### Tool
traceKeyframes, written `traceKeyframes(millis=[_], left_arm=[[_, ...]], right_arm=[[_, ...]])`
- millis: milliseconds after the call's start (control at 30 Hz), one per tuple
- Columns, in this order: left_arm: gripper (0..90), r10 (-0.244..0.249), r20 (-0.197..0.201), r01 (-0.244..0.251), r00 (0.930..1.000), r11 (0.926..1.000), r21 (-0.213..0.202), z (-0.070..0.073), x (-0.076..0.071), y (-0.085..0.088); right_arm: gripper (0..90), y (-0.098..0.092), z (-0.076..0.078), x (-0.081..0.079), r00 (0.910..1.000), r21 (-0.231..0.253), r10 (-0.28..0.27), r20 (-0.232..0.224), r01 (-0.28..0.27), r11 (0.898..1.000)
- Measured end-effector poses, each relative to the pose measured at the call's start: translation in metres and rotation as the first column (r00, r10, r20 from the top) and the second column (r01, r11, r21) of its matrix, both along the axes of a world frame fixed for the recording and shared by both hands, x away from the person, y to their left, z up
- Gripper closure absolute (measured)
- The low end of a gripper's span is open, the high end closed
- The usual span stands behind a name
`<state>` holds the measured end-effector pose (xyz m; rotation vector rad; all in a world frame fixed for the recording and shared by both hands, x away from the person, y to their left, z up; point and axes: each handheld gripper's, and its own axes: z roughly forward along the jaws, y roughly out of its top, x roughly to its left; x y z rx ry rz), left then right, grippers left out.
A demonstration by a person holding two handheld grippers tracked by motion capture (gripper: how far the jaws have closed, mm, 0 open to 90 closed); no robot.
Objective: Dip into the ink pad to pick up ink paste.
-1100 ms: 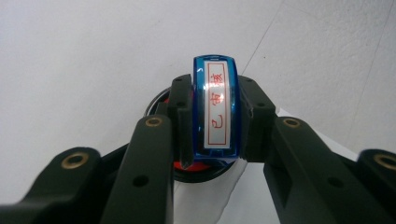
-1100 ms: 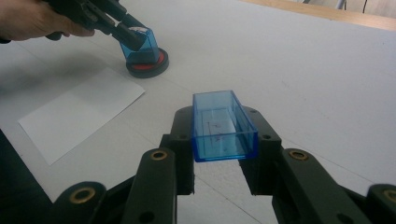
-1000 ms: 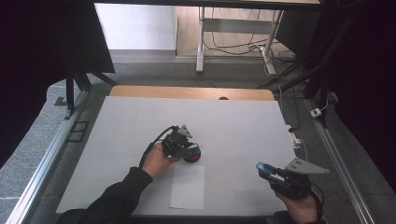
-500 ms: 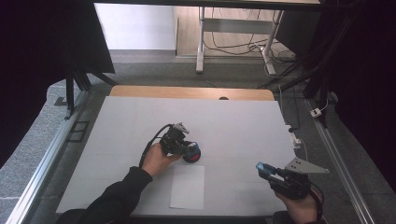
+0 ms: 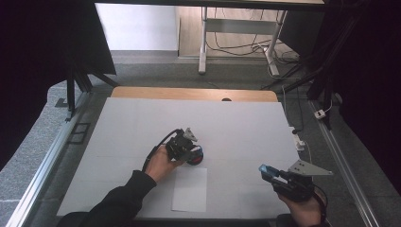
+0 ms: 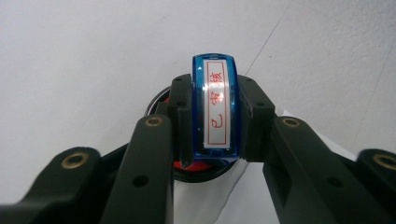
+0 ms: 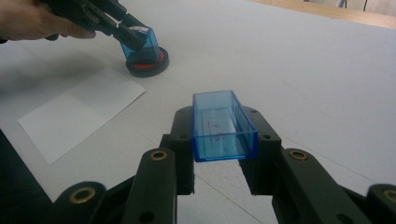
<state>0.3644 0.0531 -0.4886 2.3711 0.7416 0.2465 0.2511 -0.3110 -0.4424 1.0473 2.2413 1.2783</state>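
We see the blue stamp (image 6: 215, 109) clamped between the left gripper's (image 6: 212, 116) black jaws, its base pressed down onto the round red ink pad (image 7: 147, 62) near the middle of the white table (image 5: 142, 123). The left gripper view gives us what the others lack: the stamp's top label, a white strip with red characters inside a red frame, and a sliver of the red pad under the jaws. From the right gripper view we get the side angle instead: the stamp stands tilted on the pad, with the left hand (image 7: 32, 21) behind it at the upper left. In the high view the stamp itself is mostly hidden under the left gripper (image 5: 184, 145) and only the dark pad edge (image 5: 195, 158) peeks out. The right gripper (image 7: 224, 126) grips the stamp's clear blue cap (image 7: 223, 125), open side up, jaws closed on its two long sides; in the high view the cap (image 5: 267, 171) is just a small blue spot at the tip of the right gripper (image 5: 274, 176), low at the right, well apart from the pad. A white sheet of paper (image 5: 190, 189) lies flat just in front of the pad, toward the person; the right gripper view shows it (image 7: 79, 112) near the pad, not touching.
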Motion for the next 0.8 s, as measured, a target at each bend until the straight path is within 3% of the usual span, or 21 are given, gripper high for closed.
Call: traceKeyframes(millis=[167, 300, 467, 800], left_arm=[[70.2, 0.001, -0.013, -0.001, 0.9999, 0.9999, -0.014, -0.001, 0.002, 0.002], [70.2, 0.005, -0.048, -0.008, 0.9989, 0.9982, -0.060, -0.002, 0.006, 0.008], [70.1, -0.008, -0.061, 0.002, 0.9981, 0.9959, -0.090, -0.004, 0.009, 0.012], [69.7, -0.015, -0.048, 0.011, 0.9987, 0.9963, -0.085, -0.002, 0.008, 0.012]], right_arm=[[68.6, 0.000, 0.000, 0.000, 1.0000, -0.001, 0.001, 0.000, -0.001, 1.000], [68.6, 0.000, 0.000, 0.000, 1.0000, 0.000, 0.001, -0.001, -0.001, 1.000], [68.6, -0.001, 0.000, 0.000, 1.0000, -0.001, 0.003, 0.000, -0.003, 1.000], [68.6, 0.000, 0.000, 0.000, 0.9999, -0.003, 0.011, 0.000, -0.011, 1.000]])
